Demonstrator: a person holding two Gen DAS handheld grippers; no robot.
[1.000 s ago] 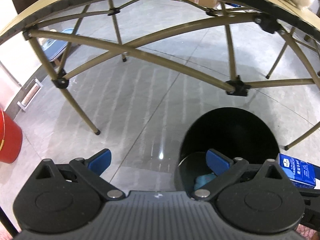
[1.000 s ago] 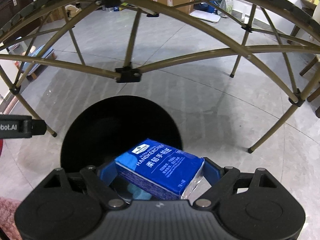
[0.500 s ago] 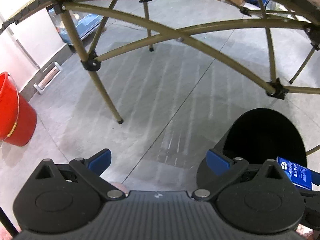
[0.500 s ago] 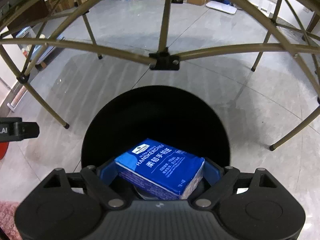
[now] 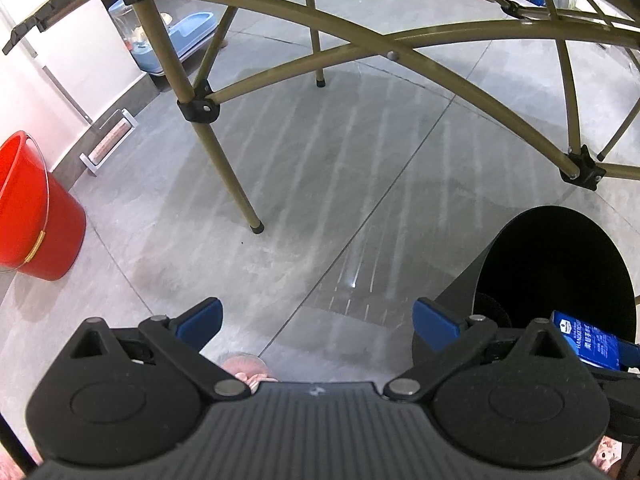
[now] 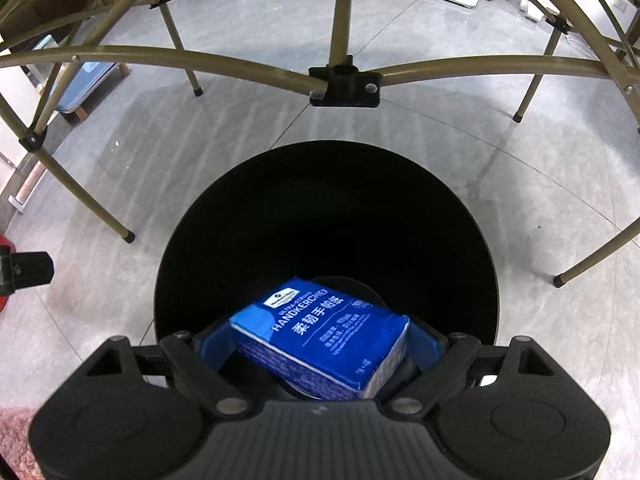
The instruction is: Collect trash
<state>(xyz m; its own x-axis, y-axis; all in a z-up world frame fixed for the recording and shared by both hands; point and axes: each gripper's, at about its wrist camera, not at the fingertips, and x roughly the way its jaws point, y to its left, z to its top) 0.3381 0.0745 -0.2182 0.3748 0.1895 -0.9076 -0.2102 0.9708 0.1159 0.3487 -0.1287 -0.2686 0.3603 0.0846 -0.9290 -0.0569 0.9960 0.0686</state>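
Tissue pack held over the bin mouth.

Right gripper [image 6: 320, 348] clamps the tissue pack [image 6: 320, 332] directly above the black bin [image 6: 460, 216]; release should come only while centred. Left gripper [image 5: 316, 320] hangs spread and empty beside the bin, table legs [image 5: 224, 168] beyond.

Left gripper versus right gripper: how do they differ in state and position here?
The left gripper is open and empty; the right gripper is shut on the blue handkerchief tissue pack. The left points at bare grey floor; the right hangs over the round black bin. Both have blue fingertips.
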